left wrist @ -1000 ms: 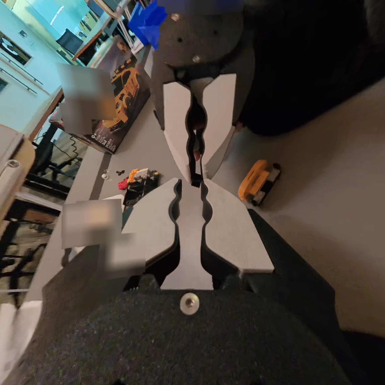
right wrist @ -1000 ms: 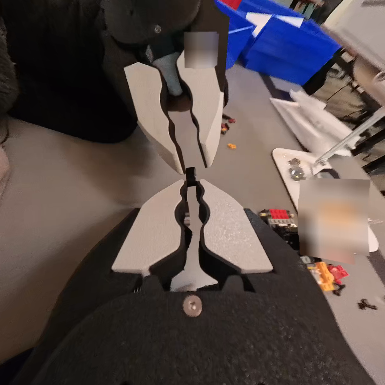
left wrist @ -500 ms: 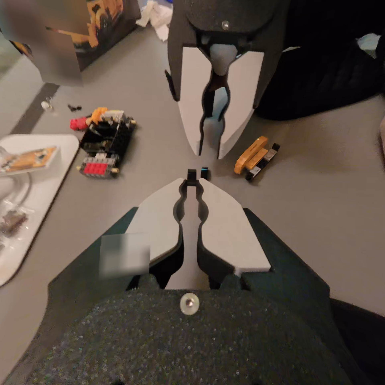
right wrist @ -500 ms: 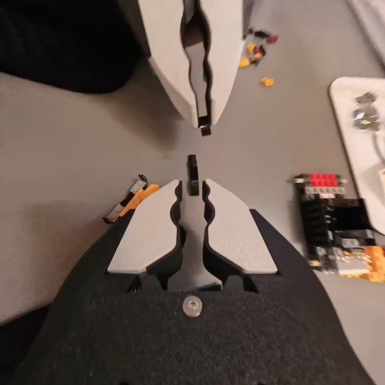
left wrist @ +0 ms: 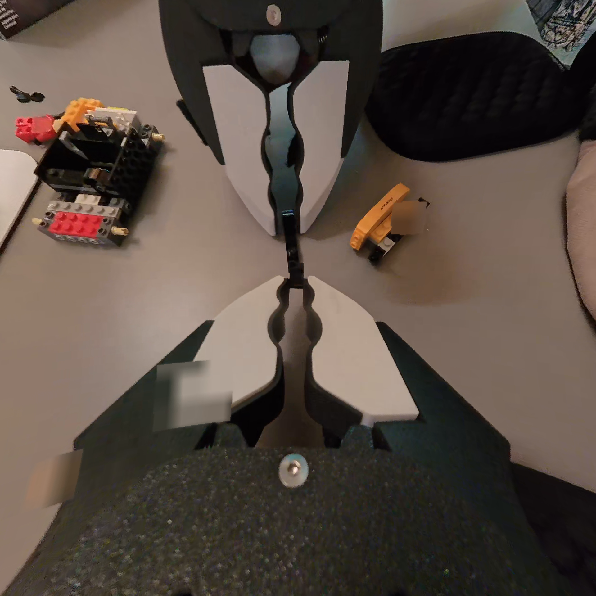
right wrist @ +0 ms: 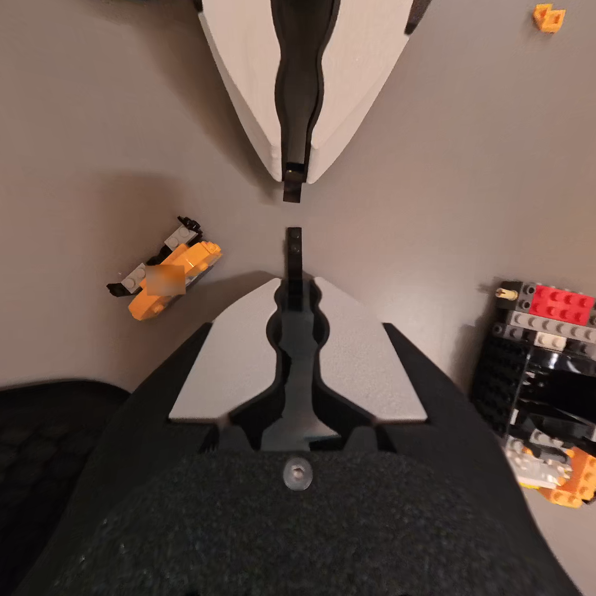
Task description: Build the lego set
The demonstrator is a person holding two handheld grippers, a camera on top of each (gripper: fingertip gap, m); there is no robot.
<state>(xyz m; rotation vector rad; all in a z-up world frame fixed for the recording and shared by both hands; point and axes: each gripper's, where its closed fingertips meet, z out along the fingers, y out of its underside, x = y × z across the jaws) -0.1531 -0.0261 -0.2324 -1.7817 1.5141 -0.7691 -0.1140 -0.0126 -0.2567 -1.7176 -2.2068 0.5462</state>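
Left claw [left wrist: 294, 280] closed on short black piece [right wrist: 292, 190]; right claw [right wrist: 294, 279] closed on long black plate [right wrist: 294, 251]. Pieces tip to tip above bench [left wrist: 161, 306], between chassis [left wrist: 93, 174] and orange subassembly [left wrist: 380, 222]

A plain grey table [left wrist: 113, 322] carries everything. On it, in the left wrist view, a partly built black Lego chassis [left wrist: 96, 174] topped by a red brick is seen at the left, with a small red piece [left wrist: 32, 128] just beside it and two tiny black pieces [left wrist: 25, 95] farther off. A small orange-and-grey sub-assembly [left wrist: 377, 225] lies well apart at the right. A loose orange piece [right wrist: 548, 17] is seen in the right wrist view.
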